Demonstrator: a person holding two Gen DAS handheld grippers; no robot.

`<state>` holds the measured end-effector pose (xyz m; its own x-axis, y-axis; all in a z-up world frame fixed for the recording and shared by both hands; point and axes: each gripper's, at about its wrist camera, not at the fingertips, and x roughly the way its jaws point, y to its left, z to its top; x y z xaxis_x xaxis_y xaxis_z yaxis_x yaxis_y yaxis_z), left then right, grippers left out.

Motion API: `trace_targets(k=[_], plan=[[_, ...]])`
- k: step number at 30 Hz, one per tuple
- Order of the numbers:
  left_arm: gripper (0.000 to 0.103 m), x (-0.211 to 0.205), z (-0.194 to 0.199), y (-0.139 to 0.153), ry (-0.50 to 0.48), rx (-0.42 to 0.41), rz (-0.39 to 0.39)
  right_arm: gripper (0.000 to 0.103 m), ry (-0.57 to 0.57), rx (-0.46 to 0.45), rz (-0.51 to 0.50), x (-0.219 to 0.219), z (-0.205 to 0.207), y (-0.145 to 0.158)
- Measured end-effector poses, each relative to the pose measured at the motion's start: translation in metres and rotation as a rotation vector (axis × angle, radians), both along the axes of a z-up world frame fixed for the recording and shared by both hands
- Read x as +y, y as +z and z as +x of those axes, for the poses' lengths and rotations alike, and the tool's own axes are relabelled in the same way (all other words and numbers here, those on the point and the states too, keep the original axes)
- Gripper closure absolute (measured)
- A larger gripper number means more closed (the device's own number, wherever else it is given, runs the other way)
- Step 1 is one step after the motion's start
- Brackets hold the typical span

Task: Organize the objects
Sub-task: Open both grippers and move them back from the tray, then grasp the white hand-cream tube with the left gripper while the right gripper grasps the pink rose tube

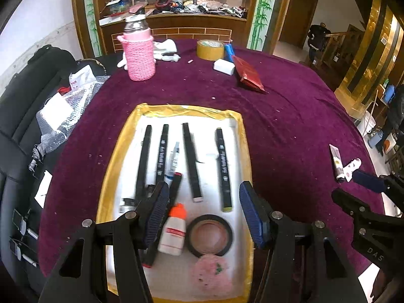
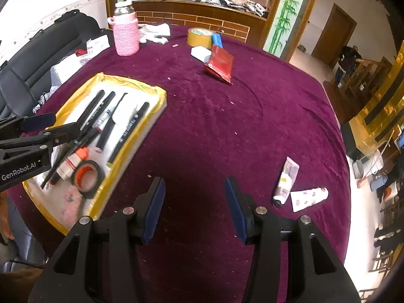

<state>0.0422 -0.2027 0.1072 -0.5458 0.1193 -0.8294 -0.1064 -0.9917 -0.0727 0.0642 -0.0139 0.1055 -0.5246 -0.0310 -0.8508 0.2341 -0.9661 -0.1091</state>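
A yellow-rimmed white tray point(image 1: 121, 136) point(image 2: 159, 93) lies on the purple tablecloth. It holds several black markers point(image 1: 223, 169), a small white bottle with an orange cap point(image 1: 173, 232), a roll of black tape point(image 1: 210, 234) and a red-tipped pen point(image 1: 175, 186). My left gripper point(image 1: 203, 207) is open and empty, hovering over the tray's near end above the bottle and tape. My right gripper point(image 2: 194, 202) is open and empty over bare cloth right of the tray. Two small tubes point(image 2: 286, 179) point(image 2: 309, 195) lie on the cloth to its right.
At the table's far side stand a pink knitted bottle holder point(image 1: 140, 53), white gloves point(image 1: 166, 49), a yellow tape roll point(image 1: 210, 49), a white block point(image 1: 223, 66) and a red packet point(image 1: 248, 74). A black chair point(image 1: 22, 116) with bags is on the left.
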Motion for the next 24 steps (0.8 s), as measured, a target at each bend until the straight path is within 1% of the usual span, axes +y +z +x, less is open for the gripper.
trace_targets(k=[4,9,14,17,21,23,24], plan=[[0.051,0.023,-0.001,-0.004,-0.024,-0.023,0.008,0.055,-0.057,-0.062,-0.038,0.035,-0.005,-0.014],[0.051,0.057,-0.007,-0.015,-0.069,-0.081,0.047,0.055,-0.222,-0.16,-0.135,0.11,-0.014,-0.036],[0.051,0.103,-0.014,-0.026,-0.136,-0.126,0.066,0.055,-0.444,-0.249,-0.281,0.204,-0.013,-0.063],[0.051,0.128,-0.02,-0.033,-0.156,-0.174,0.104,0.055,-0.53,-0.287,-0.388,0.247,-0.015,-0.076],[0.051,0.158,-0.021,-0.031,-0.189,-0.181,0.101,0.055,-0.594,-0.326,-0.533,0.285,-0.026,-0.092],[0.051,0.168,-0.02,-0.029,-0.207,-0.177,0.087,0.055,-0.603,-0.319,-0.577,0.294,-0.033,-0.094],[0.051,0.171,-0.02,-0.028,-0.21,-0.174,0.08,0.055,-0.602,-0.311,-0.582,0.296,-0.039,-0.093]])
